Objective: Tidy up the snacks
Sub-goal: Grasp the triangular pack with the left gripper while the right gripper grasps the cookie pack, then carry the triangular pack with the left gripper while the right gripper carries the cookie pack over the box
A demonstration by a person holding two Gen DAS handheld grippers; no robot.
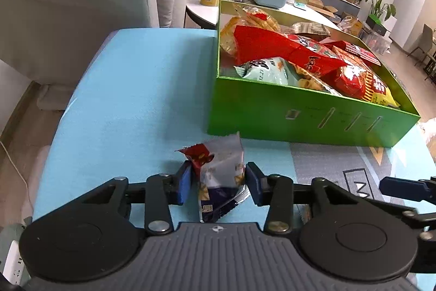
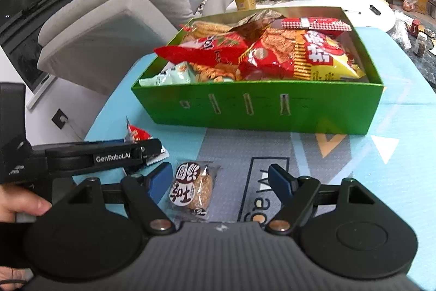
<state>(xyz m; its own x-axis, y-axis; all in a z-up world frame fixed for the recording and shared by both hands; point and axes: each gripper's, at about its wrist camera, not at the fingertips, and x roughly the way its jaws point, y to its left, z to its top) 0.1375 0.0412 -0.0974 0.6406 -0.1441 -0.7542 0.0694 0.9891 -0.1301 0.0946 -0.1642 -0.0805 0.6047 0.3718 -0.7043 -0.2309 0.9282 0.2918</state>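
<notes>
We have the left tongs (image 1: pixel 218 182) closed onto a small silver and red snack packet (image 1: pixel 220 168), its crumpled body pinched between the two blue pads (image 1: pixel 185 186) just above the blue table (image 1: pixel 122 100). Our right tongs (image 2: pixel 222 182) stand wide open over a clear-wrapped sesame cake (image 2: pixel 194 188), which lies flat between the fingers, nearer the left one. Ahead of both tongs sits the green box (image 2: pixel 272 111), heaped with snack bags (image 2: pixel 288 56).
</notes>
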